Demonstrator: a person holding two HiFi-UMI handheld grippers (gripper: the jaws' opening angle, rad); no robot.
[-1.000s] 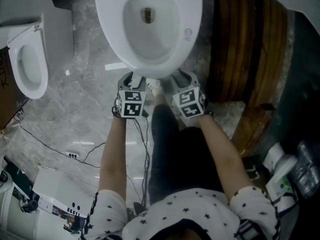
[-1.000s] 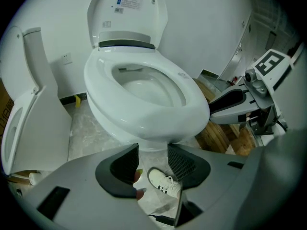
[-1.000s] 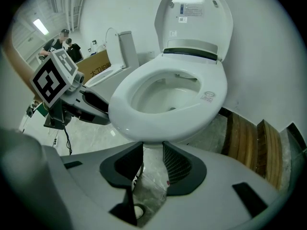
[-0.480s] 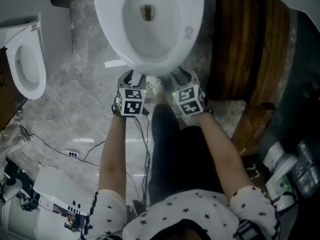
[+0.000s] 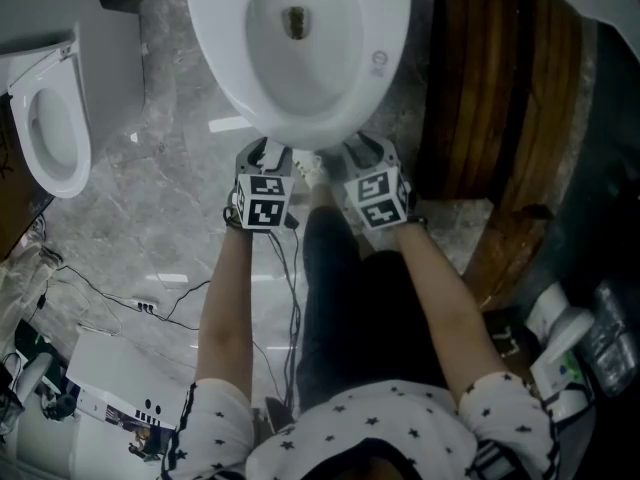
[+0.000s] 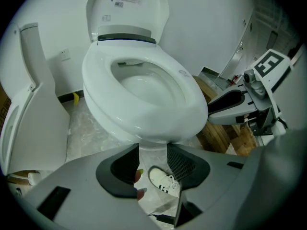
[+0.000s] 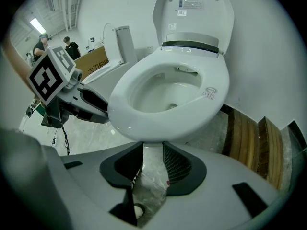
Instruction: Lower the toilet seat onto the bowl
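A white toilet (image 5: 300, 48) fills the top of the head view. Its lid (image 6: 127, 8) stands upright at the back, label side facing me. A white oval ring (image 6: 192, 104) lies flat round the bowl; I cannot tell whether it is the seat or the bare rim. My left gripper (image 5: 265, 155) and right gripper (image 5: 365, 152) hang side by side just under the bowl's front edge. Both are open with nothing between the jaws. Between the left gripper (image 6: 152, 161) jaws I see floor and a shoe. The right gripper (image 7: 152, 163) frames the bowl's underside.
A second white toilet (image 5: 50, 118) stands at the left. Dark wooden planks (image 5: 490, 88) lie on the floor to the right of the bowl. Black cables (image 5: 130, 303) run over the grey marble floor. A white shoe (image 6: 163, 182) and the person's dark trousers (image 5: 340, 298) are just below the grippers.
Both grippers stay where they were. Only the head view has drifted a little, sliding the second toilet further left.
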